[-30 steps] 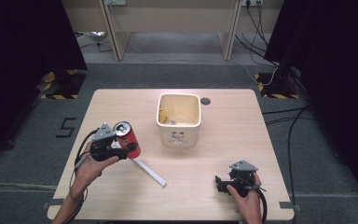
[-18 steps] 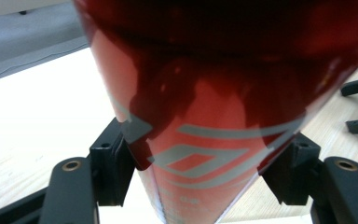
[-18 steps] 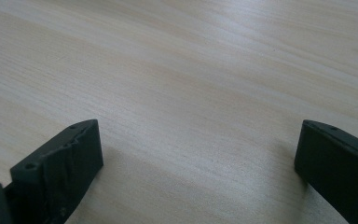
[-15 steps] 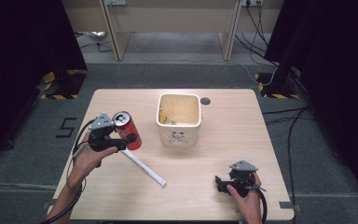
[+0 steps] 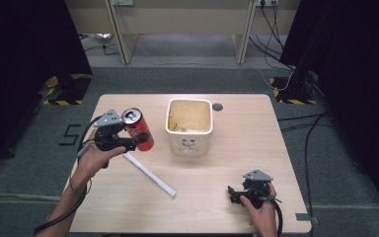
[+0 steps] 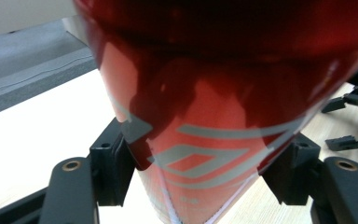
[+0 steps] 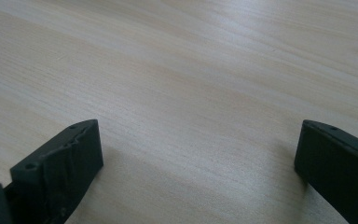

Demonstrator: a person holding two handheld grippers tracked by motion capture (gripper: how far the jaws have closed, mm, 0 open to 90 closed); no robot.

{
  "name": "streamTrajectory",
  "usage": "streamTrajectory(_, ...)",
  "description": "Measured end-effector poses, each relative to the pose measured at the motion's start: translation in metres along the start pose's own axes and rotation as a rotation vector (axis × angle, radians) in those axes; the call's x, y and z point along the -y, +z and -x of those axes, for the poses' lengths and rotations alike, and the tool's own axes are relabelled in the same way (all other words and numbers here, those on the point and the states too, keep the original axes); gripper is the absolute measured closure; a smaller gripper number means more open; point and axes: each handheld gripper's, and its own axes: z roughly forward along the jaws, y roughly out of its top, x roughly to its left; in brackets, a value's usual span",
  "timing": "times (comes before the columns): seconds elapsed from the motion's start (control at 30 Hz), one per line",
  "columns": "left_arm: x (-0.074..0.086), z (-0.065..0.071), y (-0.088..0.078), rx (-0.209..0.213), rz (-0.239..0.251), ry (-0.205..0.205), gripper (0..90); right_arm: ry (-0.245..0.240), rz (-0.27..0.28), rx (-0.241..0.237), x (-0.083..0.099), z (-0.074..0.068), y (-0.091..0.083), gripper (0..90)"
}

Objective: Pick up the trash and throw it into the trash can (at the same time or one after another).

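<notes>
High view, nearest you first: your right hand-held gripper [image 5: 238, 193] rests on the counter [image 5: 256, 138] at about 5 o'clock, well apart from everything else. In the right gripper view its jaws stand wide with nothing but bare wood between them.

Your left hand-held gripper [image 5: 140, 140], at about 9 o'clock, is clamped on the red can [image 5: 138, 129]. The left gripper view has the can's red wall [image 6: 205, 121] pressed between both pads, so the grip sits on the body. The can is held clear of the counter, and its long axis is tilted: silver top toward 11 o'clock, base toward 5 o'clock.

A white stick [image 5: 149, 173] lies flat on the counter below and just beyond that hand, running toward 5 o'clock.

Farther in, the cream bin [image 5: 189, 143] stands open-topped near the counter's middle. It lies at 3 o'clock from the can, near but not touching. Your left hand is the nearer one by far, so the coming carry looks like a short sideways pass over the bin's near rim.
</notes>
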Motion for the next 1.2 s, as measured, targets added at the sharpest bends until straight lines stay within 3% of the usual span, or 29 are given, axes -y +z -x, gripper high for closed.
streamTrajectory(0.3,-0.018,-0.003,0.010,0.035,0.004,-0.010,33.9,-0.003,0.002,0.000,0.000,0.000,0.000,1.3)
streamTrajectory(0.77,-0.045,-0.009,0.023,0.028,0.007,-0.013,33.9,-0.003,0.002,0.000,0.000,0.000,0.000,1.3)
streamTrajectory(1.2,-0.062,-0.007,0.049,0.038,0.004,-0.014,33.9,-0.003,0.002,0.000,0.000,0.000,0.000,1.3)
